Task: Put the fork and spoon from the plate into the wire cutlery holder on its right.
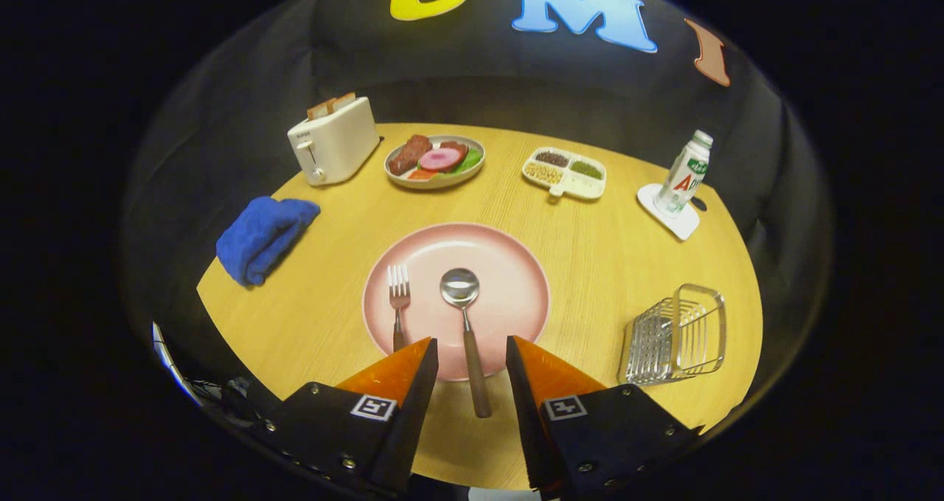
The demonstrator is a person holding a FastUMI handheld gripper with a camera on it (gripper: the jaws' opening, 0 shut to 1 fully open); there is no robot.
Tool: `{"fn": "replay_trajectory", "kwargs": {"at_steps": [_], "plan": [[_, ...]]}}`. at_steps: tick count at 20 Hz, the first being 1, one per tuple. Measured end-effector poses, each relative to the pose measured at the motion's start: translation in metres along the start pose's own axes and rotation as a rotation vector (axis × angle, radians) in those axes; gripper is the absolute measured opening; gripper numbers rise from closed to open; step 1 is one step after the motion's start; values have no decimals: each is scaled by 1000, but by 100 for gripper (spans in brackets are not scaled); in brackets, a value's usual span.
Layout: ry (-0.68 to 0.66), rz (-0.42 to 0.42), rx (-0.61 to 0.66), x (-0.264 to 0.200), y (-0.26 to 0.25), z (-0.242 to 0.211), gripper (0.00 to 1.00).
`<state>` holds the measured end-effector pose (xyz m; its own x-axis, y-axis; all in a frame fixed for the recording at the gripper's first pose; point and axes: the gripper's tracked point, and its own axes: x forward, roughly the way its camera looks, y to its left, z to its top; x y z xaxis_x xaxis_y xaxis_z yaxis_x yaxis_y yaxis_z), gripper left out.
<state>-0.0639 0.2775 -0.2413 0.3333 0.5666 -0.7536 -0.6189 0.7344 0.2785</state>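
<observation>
The gripper [472,350] hangs over the near edge of the pink plate [516,280], jaws spread and holding nothing. The spoon [464,324] lies at twelve o'clock, its wooden handle running back between the fingers; the fork [398,298] sits at eleven. The wire cutlery holder [675,335] stands at three o'clock, apart from the plate.

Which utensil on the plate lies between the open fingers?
The spoon: its wooden handle runs between the open gripper fingers. The fork lies left of them, partly behind one.
</observation>
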Motion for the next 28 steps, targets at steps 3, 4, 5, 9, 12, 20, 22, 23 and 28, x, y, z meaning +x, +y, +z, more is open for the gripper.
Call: {"fn": "replay_trajectory", "kwargs": {"at_steps": [3,4,5,9,12,20,22,23,28], "plan": [[53,11,0,15,1,-13,58],[61,11,-4,19,1,-15,58],[66,12,-8,22,1,-14,58],[89,25,-14,33,2,-15,58],[115,-12,-4,41,-5,-17,32],[198,-27,25,43,-9,-23,9],[207,-14,56,42,-9,-22,8],[208,-16,57,41,-10,-21,8],[220,-17,65,38,-12,-21,8]]}}
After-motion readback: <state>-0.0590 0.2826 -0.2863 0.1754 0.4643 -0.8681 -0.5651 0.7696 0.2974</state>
